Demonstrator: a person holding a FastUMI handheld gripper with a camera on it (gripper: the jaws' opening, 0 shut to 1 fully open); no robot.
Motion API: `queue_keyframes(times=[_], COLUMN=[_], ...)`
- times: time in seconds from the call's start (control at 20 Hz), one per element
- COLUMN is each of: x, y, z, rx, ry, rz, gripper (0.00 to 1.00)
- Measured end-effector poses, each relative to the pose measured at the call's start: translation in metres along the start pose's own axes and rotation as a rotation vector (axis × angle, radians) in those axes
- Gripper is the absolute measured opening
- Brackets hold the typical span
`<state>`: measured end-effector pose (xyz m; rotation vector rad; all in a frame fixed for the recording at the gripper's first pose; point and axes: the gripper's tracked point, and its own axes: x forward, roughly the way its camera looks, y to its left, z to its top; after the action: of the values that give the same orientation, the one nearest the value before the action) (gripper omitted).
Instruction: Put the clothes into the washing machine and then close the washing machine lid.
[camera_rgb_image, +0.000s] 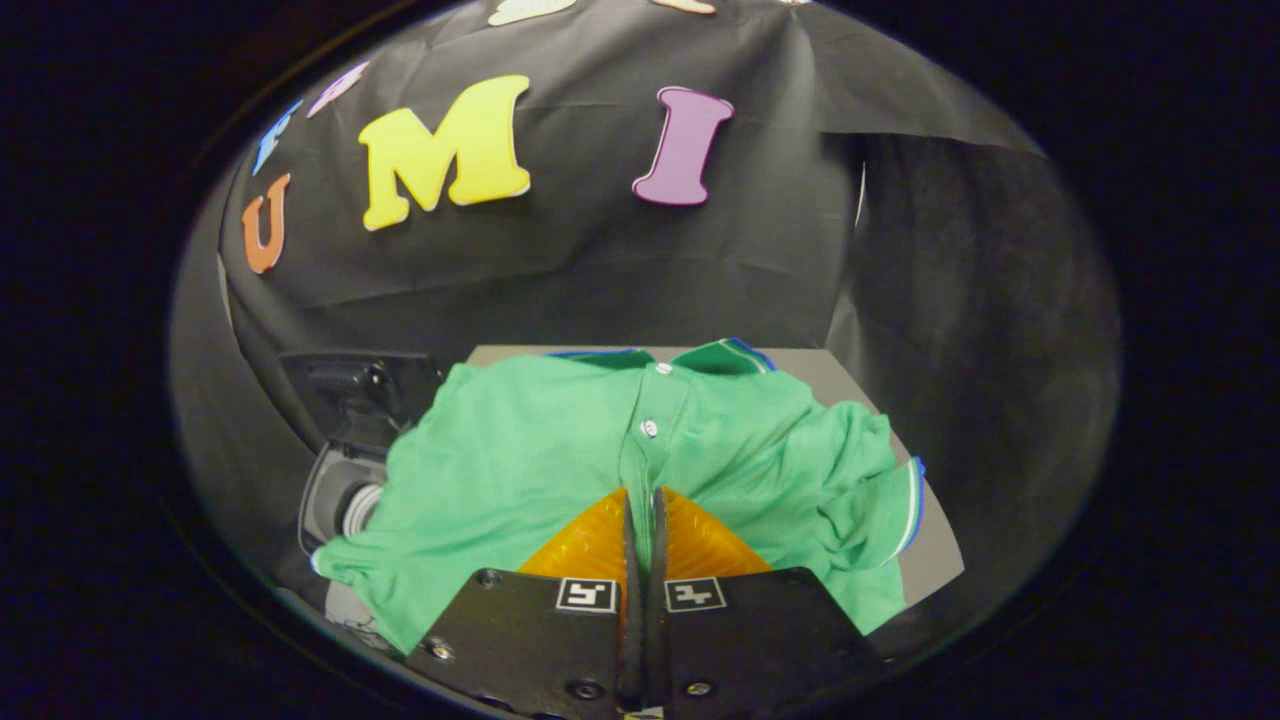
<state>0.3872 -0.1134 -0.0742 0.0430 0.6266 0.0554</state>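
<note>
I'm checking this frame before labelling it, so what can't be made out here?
- Washing machine: mostly covered by the green polo shirt; drum contents unseen.
- Claw: fingers nearly together on a shirt fold; the grip itself hidden by fabric.
- Grey table: mostly under the shirt.

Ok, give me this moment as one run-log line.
gripper: shut on green shirt at its button strip | shirt: spread on grey table | washing machine: lid open, beside shirt
</note>
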Motion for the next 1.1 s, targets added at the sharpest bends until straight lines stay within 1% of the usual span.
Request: queue_keyframes(times=[0.15,0.35,0.55,0.75,0.9,1.1], x=[-0.016,-0.04,-0.05,-0.055,-0.058,-0.052], y=[0.025,0.068,0.124,0.191,0.237,0.298], z=[0.028,0.057,0.078,0.087,0.087,0.077], rx=[0.076,0.1,0.06,0.021,-0.004,-0.041], ry=[-0.037,-0.078,-0.104,-0.106,-0.096,-0.078], rz=[0.065,0.148,0.239,0.342,0.415,0.48], gripper=[0.05,0.05,0.05,0.05,0.05,0.05])
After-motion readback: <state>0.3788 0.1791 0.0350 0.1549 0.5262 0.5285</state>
